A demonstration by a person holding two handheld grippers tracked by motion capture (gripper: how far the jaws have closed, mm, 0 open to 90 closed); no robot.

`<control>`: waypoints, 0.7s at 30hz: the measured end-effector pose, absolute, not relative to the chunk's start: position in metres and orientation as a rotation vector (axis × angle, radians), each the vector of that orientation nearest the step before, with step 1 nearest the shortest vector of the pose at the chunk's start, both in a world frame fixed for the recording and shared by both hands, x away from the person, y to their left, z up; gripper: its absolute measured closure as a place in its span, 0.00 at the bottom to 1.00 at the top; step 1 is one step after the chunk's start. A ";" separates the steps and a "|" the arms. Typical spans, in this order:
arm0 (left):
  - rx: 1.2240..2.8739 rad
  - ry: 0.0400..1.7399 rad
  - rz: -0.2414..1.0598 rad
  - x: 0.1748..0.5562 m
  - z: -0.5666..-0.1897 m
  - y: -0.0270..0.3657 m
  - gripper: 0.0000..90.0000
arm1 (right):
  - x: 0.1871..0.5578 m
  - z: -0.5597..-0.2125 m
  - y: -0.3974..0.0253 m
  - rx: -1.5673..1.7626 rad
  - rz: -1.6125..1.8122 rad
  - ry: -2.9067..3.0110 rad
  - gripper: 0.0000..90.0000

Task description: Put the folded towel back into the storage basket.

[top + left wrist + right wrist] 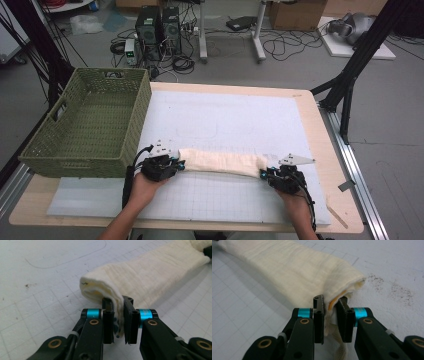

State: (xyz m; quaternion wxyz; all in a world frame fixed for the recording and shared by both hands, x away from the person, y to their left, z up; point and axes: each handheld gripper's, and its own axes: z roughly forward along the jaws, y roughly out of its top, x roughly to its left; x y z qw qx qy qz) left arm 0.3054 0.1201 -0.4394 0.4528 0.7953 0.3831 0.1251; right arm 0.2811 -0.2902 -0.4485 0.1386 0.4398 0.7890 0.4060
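A cream folded cloth (222, 162) lies as a long strip across the front of the white gridded mat (225, 120). My left gripper (176, 164) is shut on its left end; in the left gripper view the cloth (140, 277) is pinched between the jaws of that gripper (118, 307). My right gripper (265, 175) is shut on the right end. The right gripper view shows the cloth (294, 272) with its layered edge clamped in the gripper (329, 305). The strip hangs stretched between the two grippers.
A green woven basket (75, 150) stands on the table's left side, close beside my left gripper. The wooden table edge (340, 200) runs along the right. Cables, computer towers (157, 30) and black stand legs (350, 85) are on the floor beyond.
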 end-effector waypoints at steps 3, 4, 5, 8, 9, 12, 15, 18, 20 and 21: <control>1.943 0.943 0.309 0.305 -0.436 0.122 0.89 | 0.281 -0.446 -0.291 1.271 1.164 2.275 0.87; 1.934 0.940 0.308 0.305 -0.435 0.123 0.89 | 0.281 -0.445 -0.291 1.270 1.169 2.272 0.87; 1.927 0.939 0.307 0.304 -0.434 0.123 0.89 | 0.281 -0.444 -0.292 1.265 1.166 2.268 0.87; 1.916 0.922 0.315 0.302 -0.429 0.123 0.89 | 0.280 -0.440 -0.293 1.250 1.168 2.255 0.87; 1.909 0.917 0.318 0.301 -0.427 0.123 0.90 | 0.279 -0.438 -0.294 1.244 1.166 2.249 0.87; 1.893 0.887 0.335 0.297 -0.421 0.122 0.90 | 0.278 -0.433 -0.295 1.224 1.160 2.231 0.87; 1.871 0.847 0.367 0.293 -0.410 0.123 0.90 | 0.276 -0.426 -0.296 1.206 1.169 2.205 0.87; 1.835 0.826 0.384 0.290 -0.399 0.126 0.90 | 0.275 -0.416 -0.294 1.171 1.172 2.177 0.87; 1.815 0.815 0.392 0.288 -0.393 0.128 0.90 | 0.278 -0.410 -0.293 1.162 1.184 2.157 0.87; 1.804 0.809 0.398 0.287 -0.390 0.129 0.90 | 0.280 -0.407 -0.293 1.158 1.192 2.145 0.87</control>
